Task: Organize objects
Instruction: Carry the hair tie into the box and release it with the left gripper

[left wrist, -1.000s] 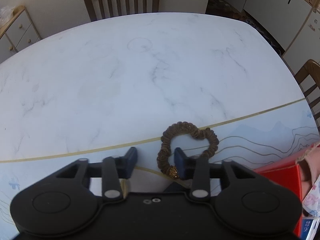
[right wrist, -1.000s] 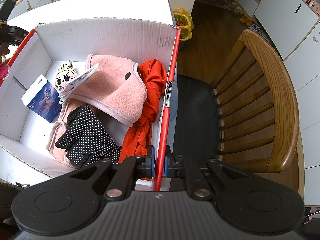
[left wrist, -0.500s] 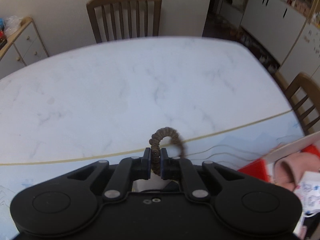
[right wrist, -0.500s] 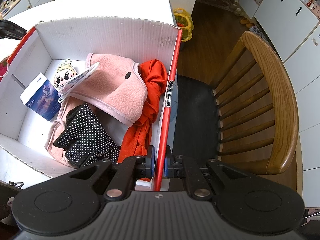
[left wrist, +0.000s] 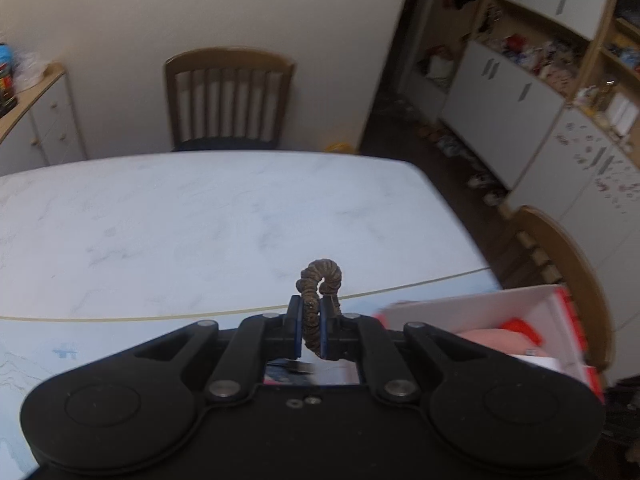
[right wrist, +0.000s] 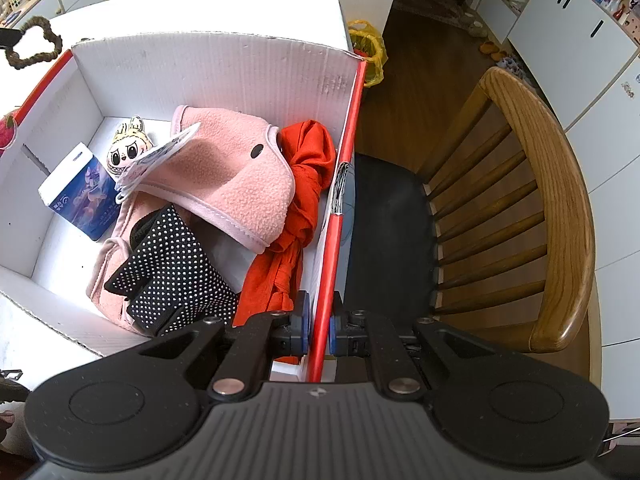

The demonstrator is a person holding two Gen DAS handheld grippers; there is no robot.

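A brown hair scrunchie hangs pinched in my left gripper, lifted above the white marble table. From the right wrist view the same scrunchie dangles past the far left corner of the box. My right gripper is shut on the red right wall of the white cardboard box. Inside the box lie a pink fleece garment, a red cloth, a black dotted cloth, a blue carton and a small plush doll.
A wooden chair with a dark seat stands right of the box. Another chair is at the table's far side. White cabinets line the right wall. A yellow bag lies on the floor beyond the box.
My left gripper closed on the scrunchie that lay on the table and rose with it, tilting up toward the room. The right gripper kept its hold on the box wall.
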